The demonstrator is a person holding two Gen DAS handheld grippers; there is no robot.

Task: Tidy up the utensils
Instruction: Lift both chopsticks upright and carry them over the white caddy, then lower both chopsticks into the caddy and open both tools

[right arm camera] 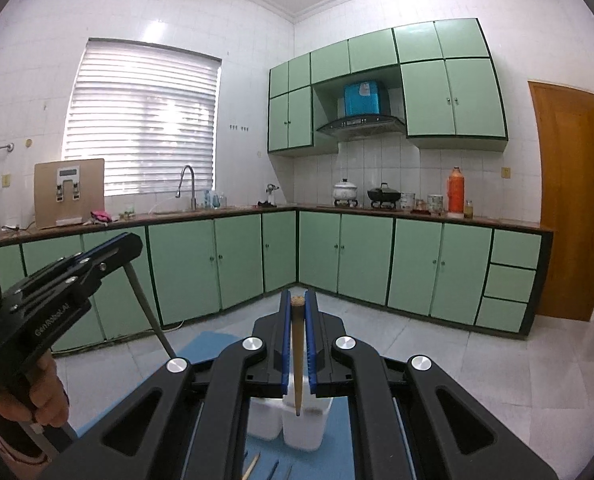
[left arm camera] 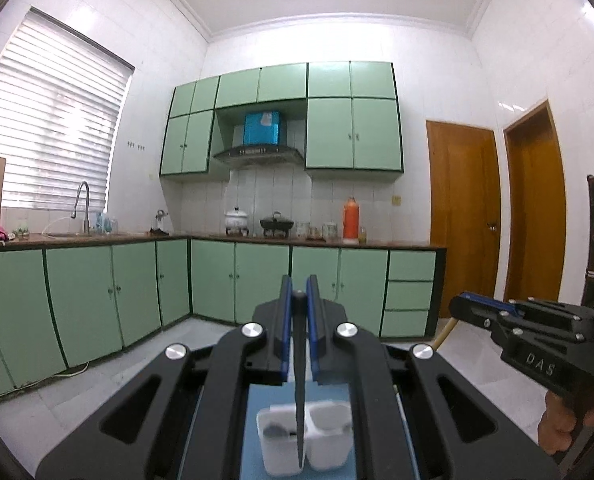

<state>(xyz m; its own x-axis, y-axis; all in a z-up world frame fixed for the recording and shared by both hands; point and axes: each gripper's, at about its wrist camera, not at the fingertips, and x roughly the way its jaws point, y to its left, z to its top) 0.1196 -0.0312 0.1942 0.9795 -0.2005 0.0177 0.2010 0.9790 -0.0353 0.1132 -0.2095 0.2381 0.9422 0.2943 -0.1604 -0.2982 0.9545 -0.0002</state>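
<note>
My left gripper [left arm camera: 299, 292] is shut on a dark slim utensil [left arm camera: 299, 380] that hangs down into the left cup of a white two-cup holder [left arm camera: 305, 440]. My right gripper [right arm camera: 298, 300] is shut on a wooden chopstick [right arm camera: 297, 356] whose tip hangs over the right cup of the same holder [right arm camera: 301, 428]. The holder stands on a blue mat [right arm camera: 201, 344]. The right gripper also shows at the right of the left wrist view [left arm camera: 463, 300], and the left gripper at the left of the right wrist view [right arm camera: 131, 242].
More loose utensils [right arm camera: 253, 466] lie on the mat in front of the holder. Beyond are a tiled floor [right arm camera: 437, 344], green base cabinets [right arm camera: 361, 256] with a countertop, sink and pots, and wooden doors [left arm camera: 463, 220] on the right.
</note>
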